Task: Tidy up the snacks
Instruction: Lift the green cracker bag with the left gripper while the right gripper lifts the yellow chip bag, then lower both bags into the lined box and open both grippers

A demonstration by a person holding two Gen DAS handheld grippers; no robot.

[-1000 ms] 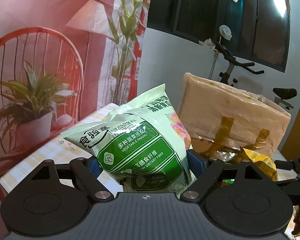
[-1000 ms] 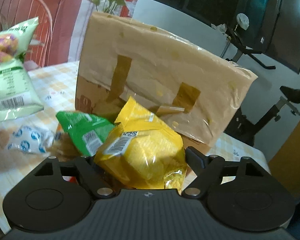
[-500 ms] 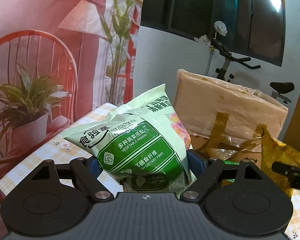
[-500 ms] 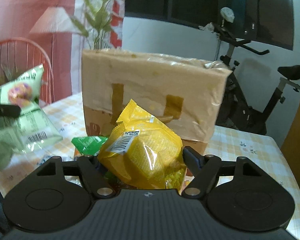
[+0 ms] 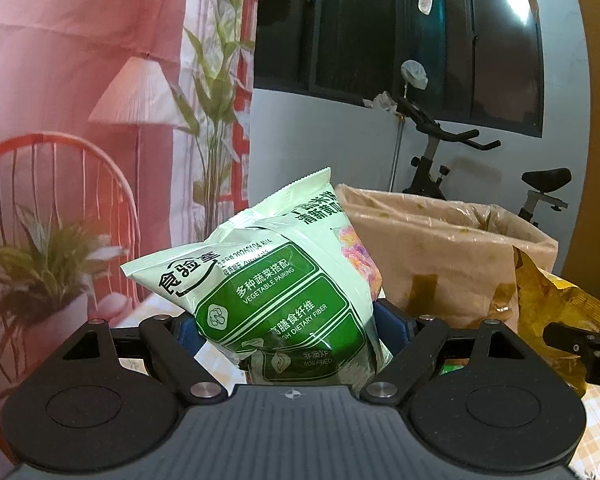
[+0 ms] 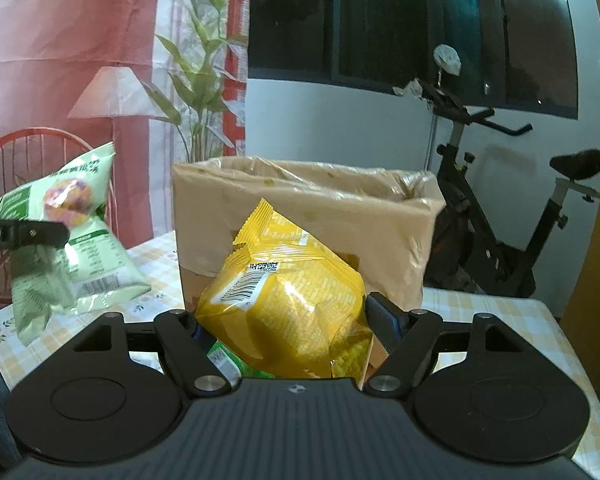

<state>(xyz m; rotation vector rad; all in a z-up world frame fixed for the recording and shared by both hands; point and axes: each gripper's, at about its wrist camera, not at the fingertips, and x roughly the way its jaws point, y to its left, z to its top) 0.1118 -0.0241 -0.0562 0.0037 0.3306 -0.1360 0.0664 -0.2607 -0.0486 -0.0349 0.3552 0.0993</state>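
My left gripper (image 5: 292, 326) is shut on a pale green snack bag (image 5: 276, 284) and holds it in the air, left of the cardboard box (image 5: 440, 252). My right gripper (image 6: 284, 320) is shut on a yellow snack bag (image 6: 288, 280) and holds it up in front of the same open-topped, plastic-lined box (image 6: 312, 196). The green bag (image 6: 72, 216) shows at the left of the right wrist view, the yellow bag (image 5: 548, 304) at the right of the left wrist view. Both bags are near the level of the box's rim.
A small dark green packet (image 6: 224, 358) lies below the yellow bag. The checked tablecloth (image 6: 496, 316) covers the table. An exercise bike (image 6: 500, 208) stands behind the table. A printed backdrop (image 5: 80, 120) with a chair and plants hangs at the left.
Both grippers have risen with their bags. The box's open top has come into view, and the table snacks have dropped out of sight.
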